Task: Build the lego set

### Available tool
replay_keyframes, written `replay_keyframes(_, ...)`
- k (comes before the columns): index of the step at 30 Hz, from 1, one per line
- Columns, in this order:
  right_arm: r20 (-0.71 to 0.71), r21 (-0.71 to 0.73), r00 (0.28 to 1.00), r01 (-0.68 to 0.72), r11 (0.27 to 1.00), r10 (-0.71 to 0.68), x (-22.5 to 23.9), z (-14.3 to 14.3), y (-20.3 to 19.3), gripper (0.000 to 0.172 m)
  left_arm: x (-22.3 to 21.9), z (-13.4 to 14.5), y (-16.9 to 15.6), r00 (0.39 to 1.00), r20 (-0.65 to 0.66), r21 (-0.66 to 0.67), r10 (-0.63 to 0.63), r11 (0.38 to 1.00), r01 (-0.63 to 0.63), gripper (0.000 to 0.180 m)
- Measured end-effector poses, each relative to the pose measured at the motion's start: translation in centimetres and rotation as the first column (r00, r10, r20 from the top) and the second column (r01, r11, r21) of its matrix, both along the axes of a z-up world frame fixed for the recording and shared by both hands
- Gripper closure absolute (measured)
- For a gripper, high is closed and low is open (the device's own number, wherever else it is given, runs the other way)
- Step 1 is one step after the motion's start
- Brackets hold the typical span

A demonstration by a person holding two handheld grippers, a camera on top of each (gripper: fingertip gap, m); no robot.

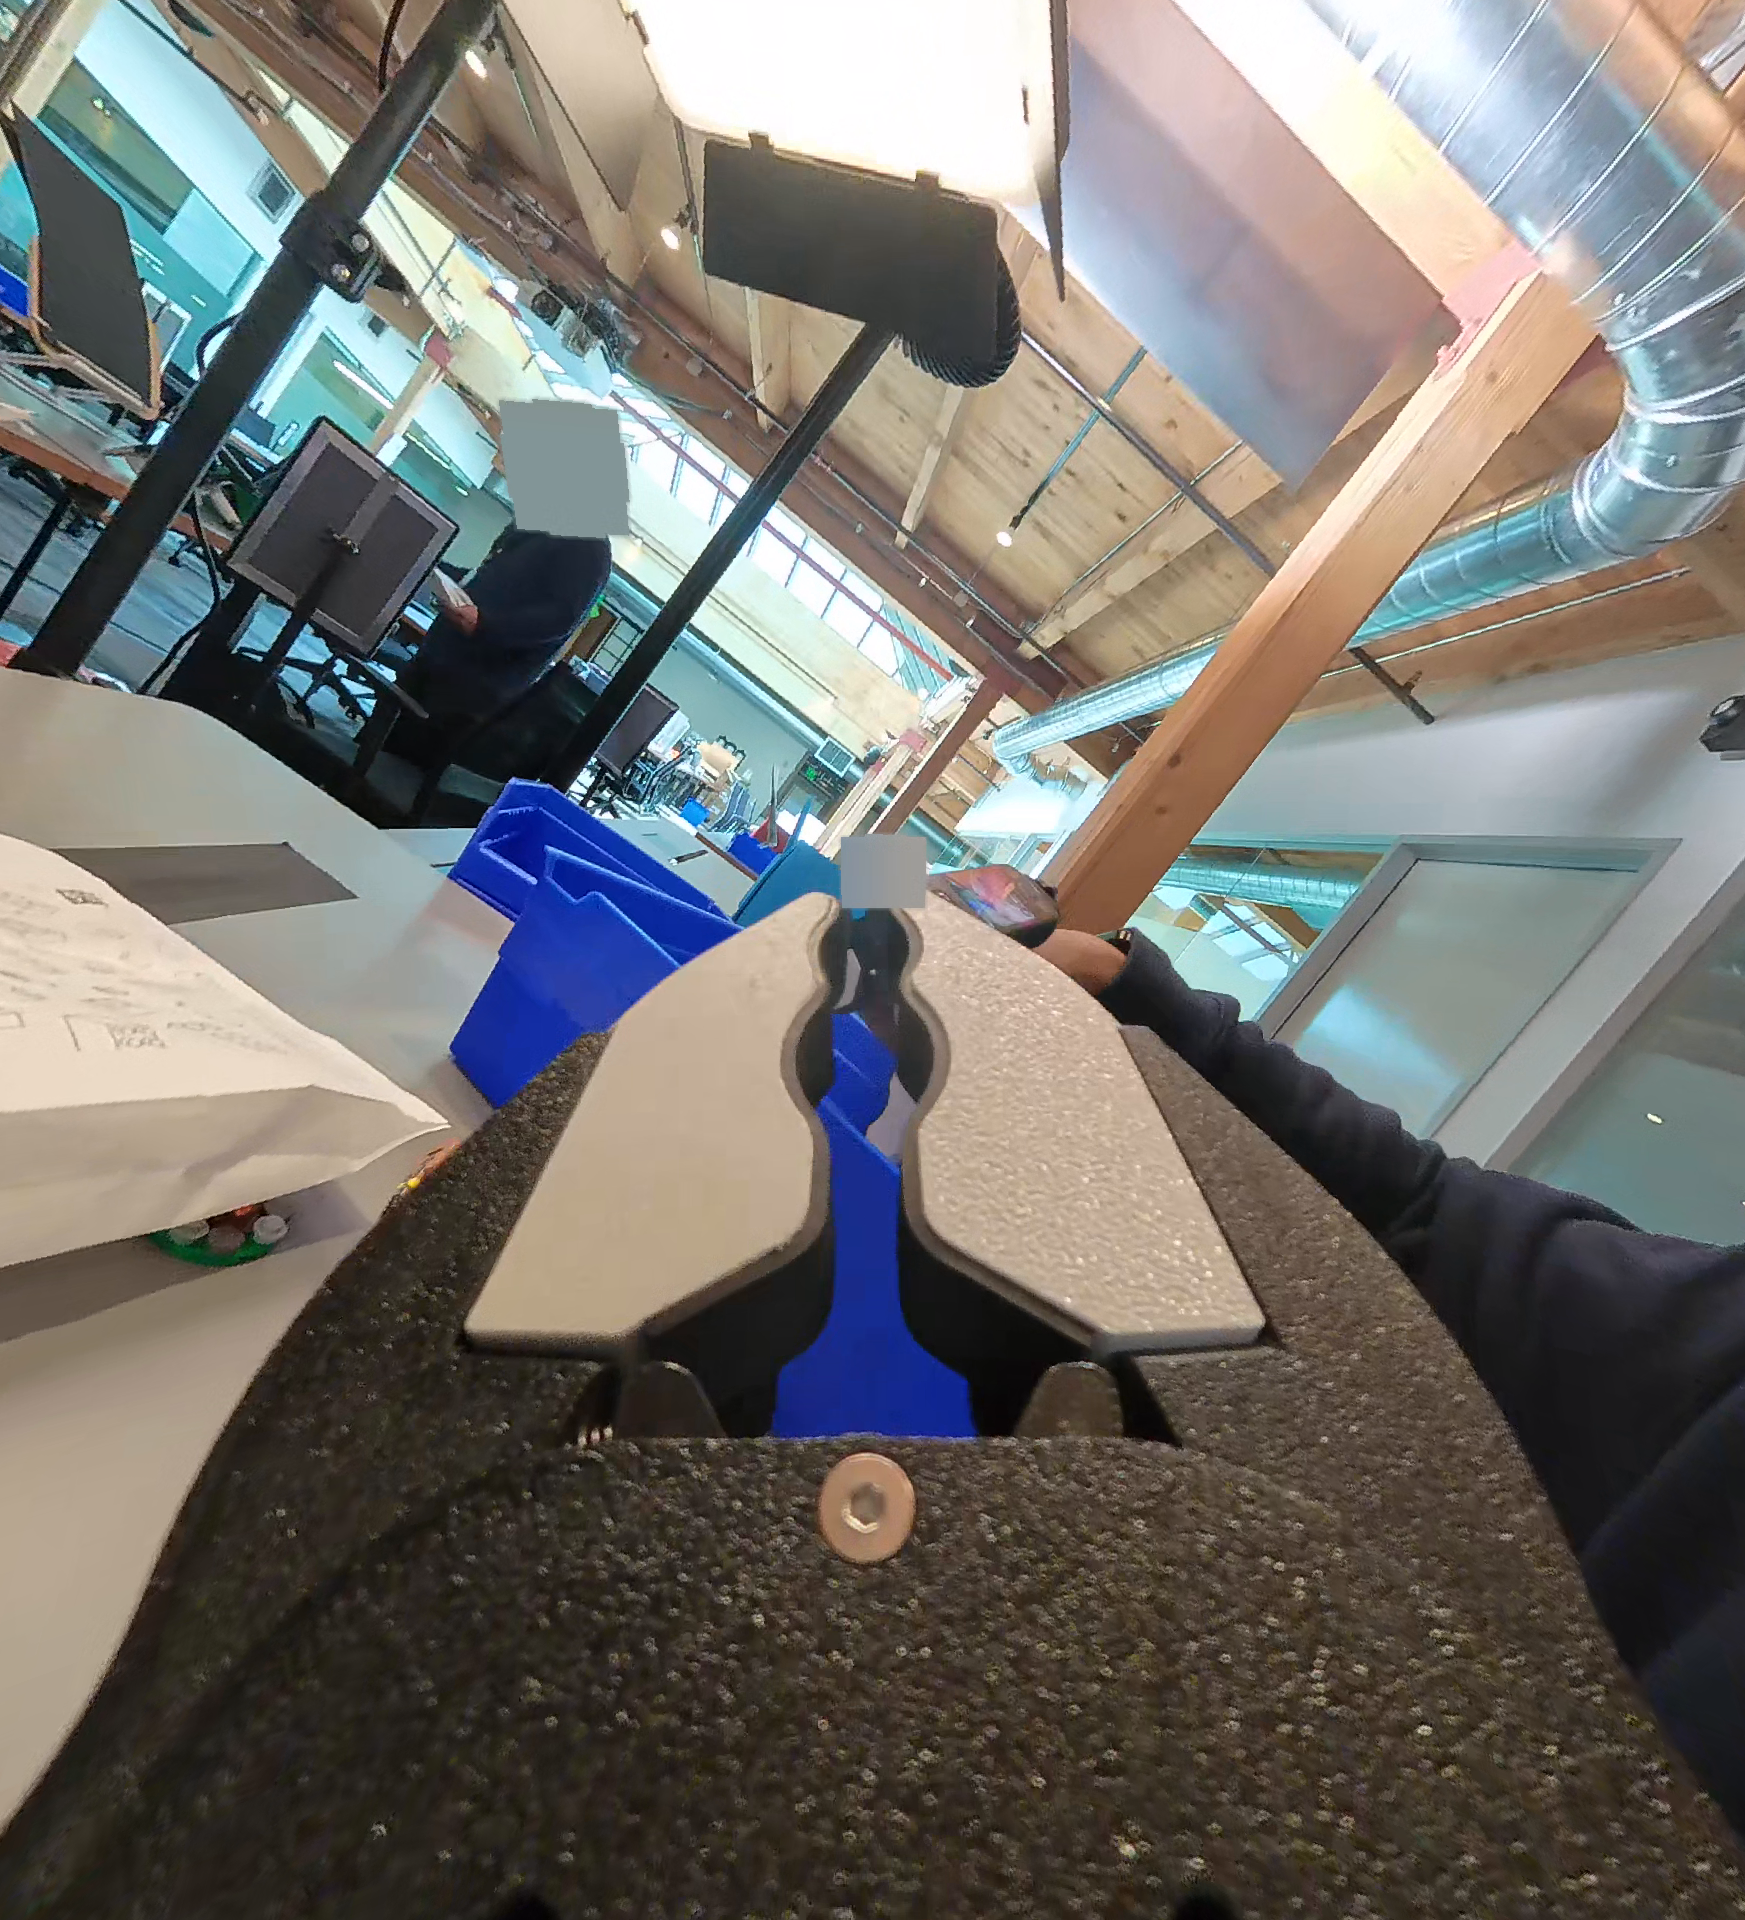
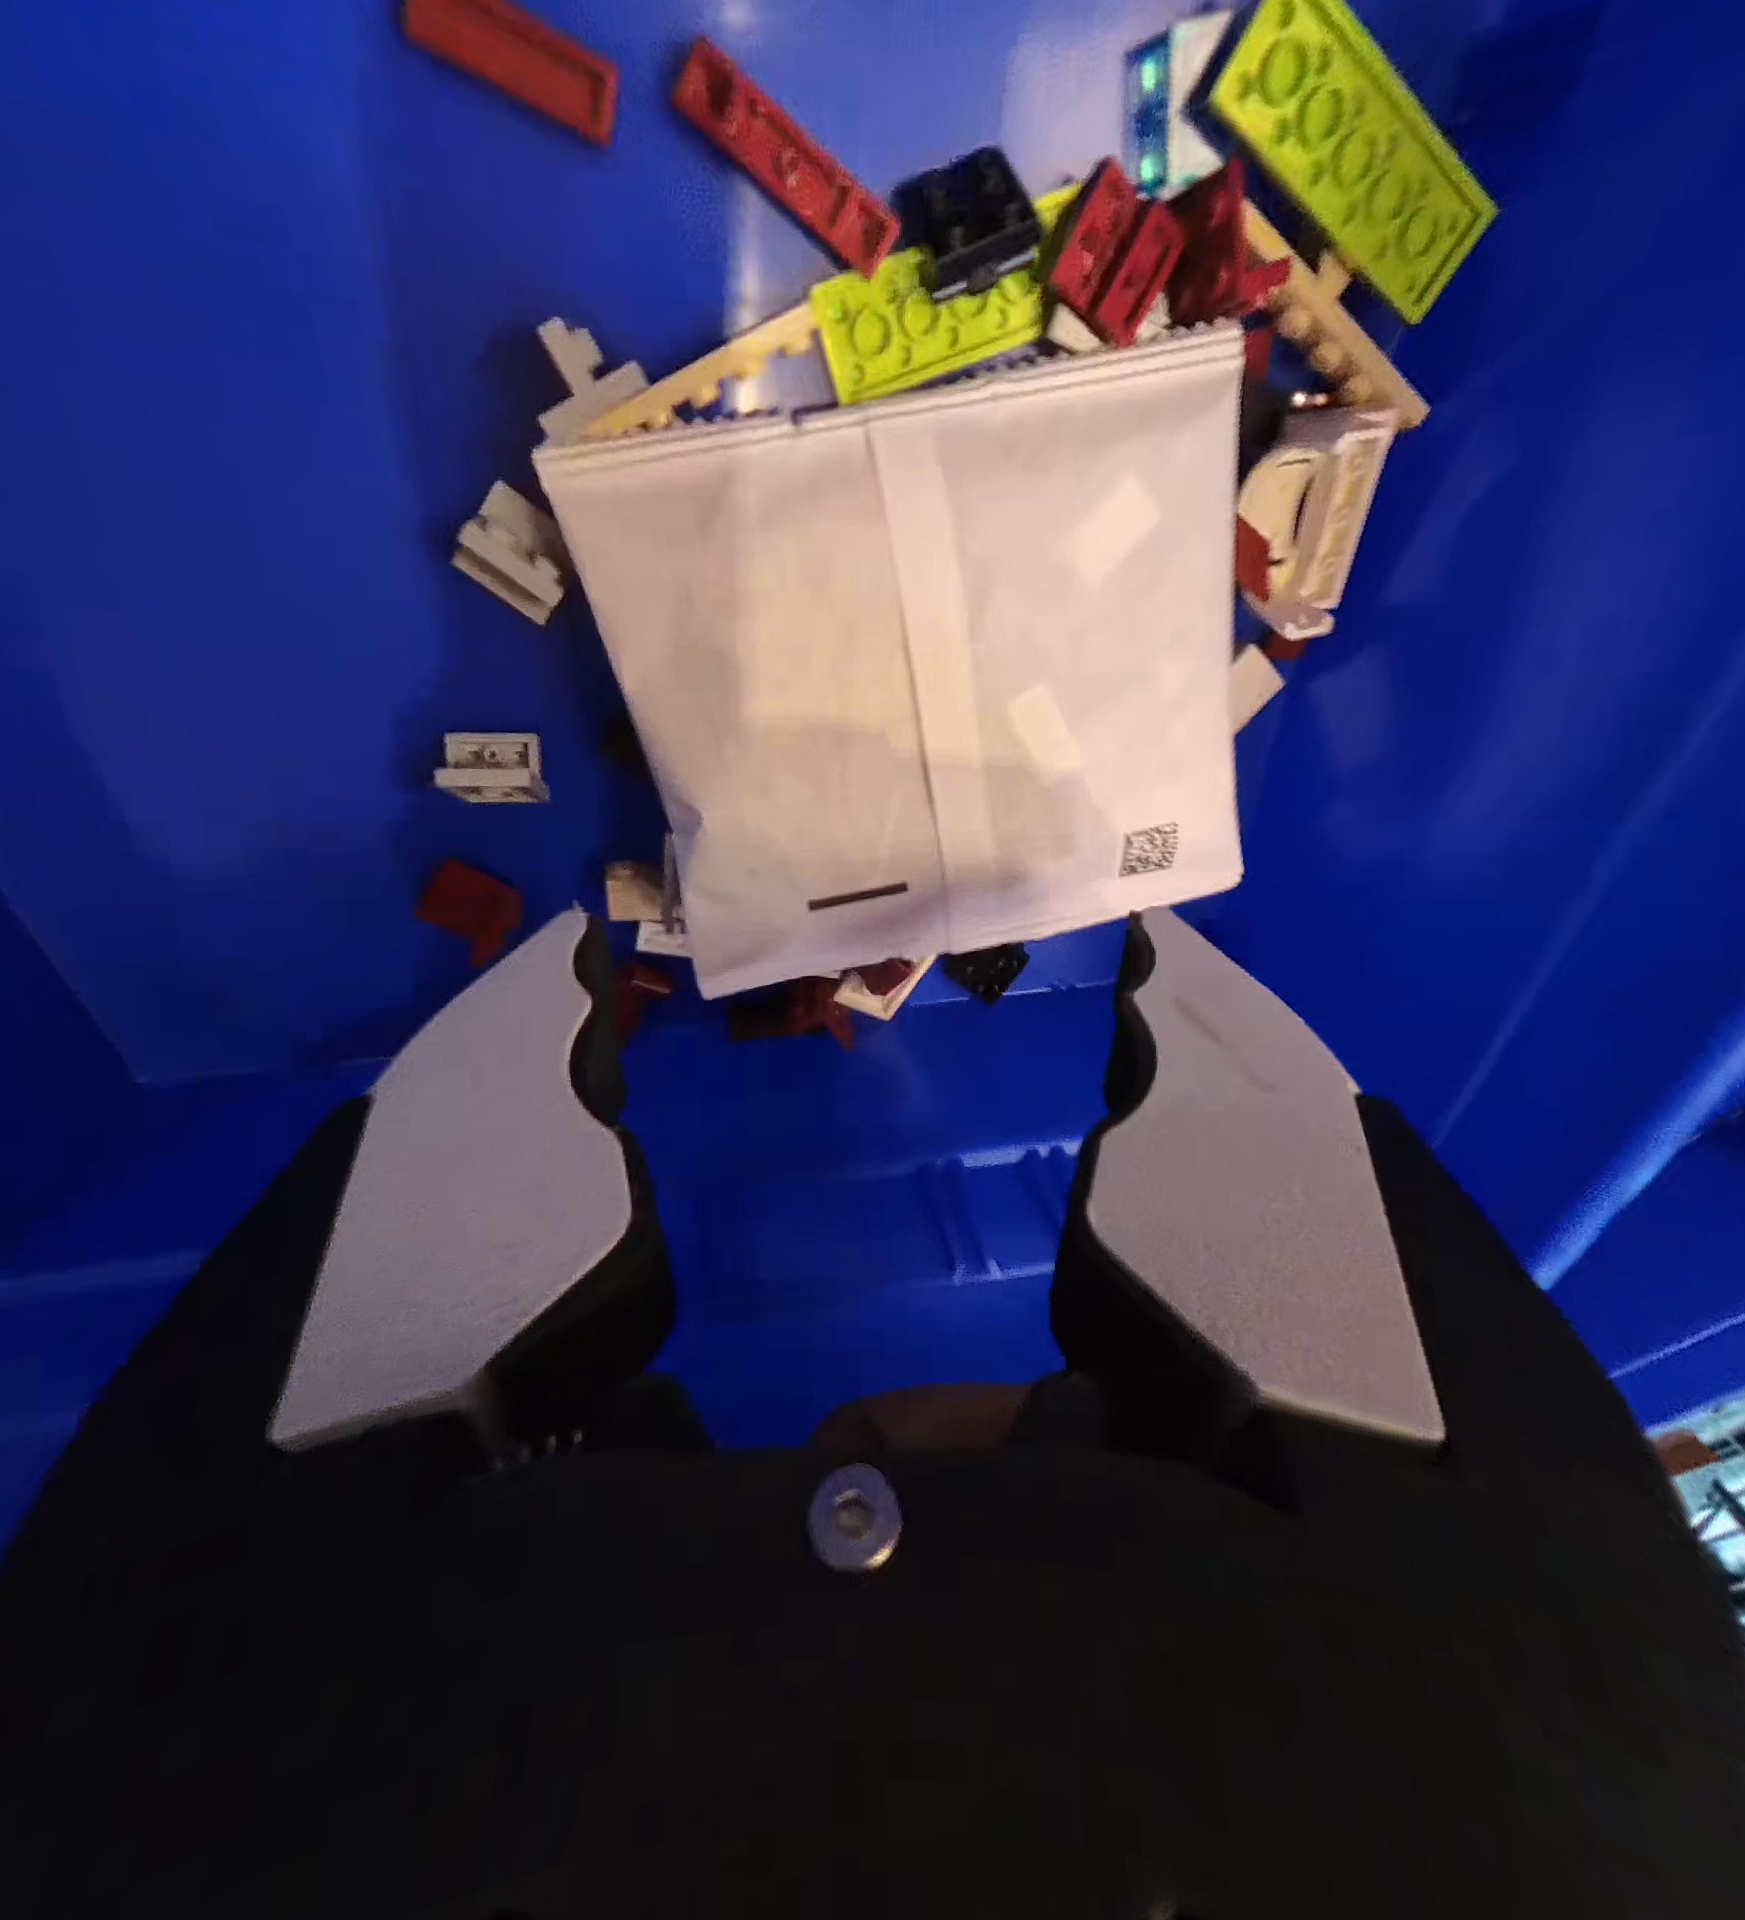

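My right gripper [image 2: 857, 920] is open wide and looks down into a blue bin [image 2: 224, 520]. A white paper bag [image 2: 909, 665] lies just past its fingertips on a heap of loose bricks, and neither pad touches it. Lime plates [image 2: 1351, 145], dark red pieces [image 2: 780, 145], a black brick [image 2: 972, 213] and pale grey pieces [image 2: 489, 767] lie around the bag. My left gripper [image 1: 873, 920] is low over a grey table [image 1: 120, 769], its jaws almost together. I make out nothing between them. Blue bins [image 1: 577, 935] stand just beyond it.
A larger white paper bag with printed drawings [image 1: 120, 1039] lies at the left on the table, over a green studded piece [image 1: 224, 1242]. A dark-sleeved arm [image 1: 1367, 1143] reaches in from the right. Black light stands [image 1: 722, 561] rise behind the table.
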State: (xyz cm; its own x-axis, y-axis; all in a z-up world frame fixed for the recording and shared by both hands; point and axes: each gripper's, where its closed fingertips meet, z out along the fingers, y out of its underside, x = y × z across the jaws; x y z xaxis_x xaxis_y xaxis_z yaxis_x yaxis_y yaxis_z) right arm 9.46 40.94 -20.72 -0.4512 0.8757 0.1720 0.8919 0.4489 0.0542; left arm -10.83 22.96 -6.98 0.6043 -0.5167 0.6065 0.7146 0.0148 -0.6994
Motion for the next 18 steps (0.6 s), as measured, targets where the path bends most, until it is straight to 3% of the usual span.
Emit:
replay_keyframes(7,0.043,0.225,0.982,-0.187,0.956,0.182,0.7,-1.5,0.8,0.1,0.0,-1.1,0.7,1.0,0.005,-0.032,0.004,0.999,-0.004,0.174)
replay_keyframes(12,0.016,0.26,0.966,-0.252,0.932,0.257,0.0,-1.0,0.7,0.137,-0.1,-1.4,0.8,1.0,0.014,-0.041,0.006,0.999,-0.005,0.174)
replay_keyframes(18,-0.049,0.244,0.968,-0.226,0.943,0.245,-1.1,1.2,1.0,0.153,-0.5,-1.4,0.7,1.0,0.022,-0.039,0.009,0.999,-0.008,0.174)
